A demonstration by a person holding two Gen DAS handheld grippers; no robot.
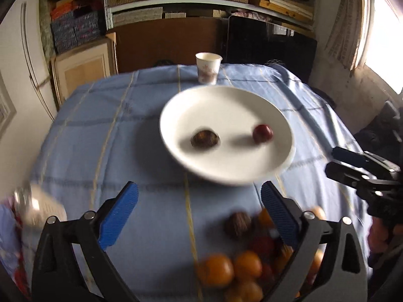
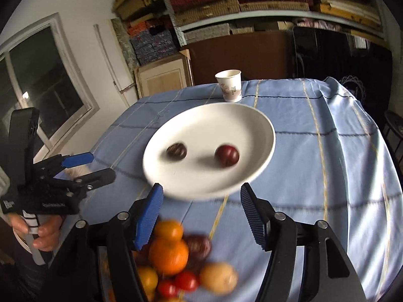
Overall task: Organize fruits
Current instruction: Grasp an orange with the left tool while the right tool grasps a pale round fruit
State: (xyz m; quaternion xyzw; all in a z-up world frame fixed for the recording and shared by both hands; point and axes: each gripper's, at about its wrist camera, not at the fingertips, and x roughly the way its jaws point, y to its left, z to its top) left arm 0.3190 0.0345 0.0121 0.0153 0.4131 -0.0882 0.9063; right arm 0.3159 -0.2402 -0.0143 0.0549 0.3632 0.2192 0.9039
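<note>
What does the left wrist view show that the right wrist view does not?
Only the left wrist view: a bright window at right. Only the right wrist view: a pale yellow-brown round fruit and the hand holding the left gripper. Both: round white plate with a dark brown fruit and a red fruit, a paper cup, and oranges.

- A table covered with a light blue checked tablecloth [image 2: 314, 156] with yellow and dark stripes carries everything.
- A white plate [image 2: 262, 136] lies near the middle of it.
- A paper cup [image 2: 230, 85] with a reddish print stands upright at 12 o'clock from the plate, just beyond its rim.
- A blurred pile of fruit [image 2: 176, 264], oranges, small red ones and a yellowish one, lies at 6 o'clock from the plate.
</note>
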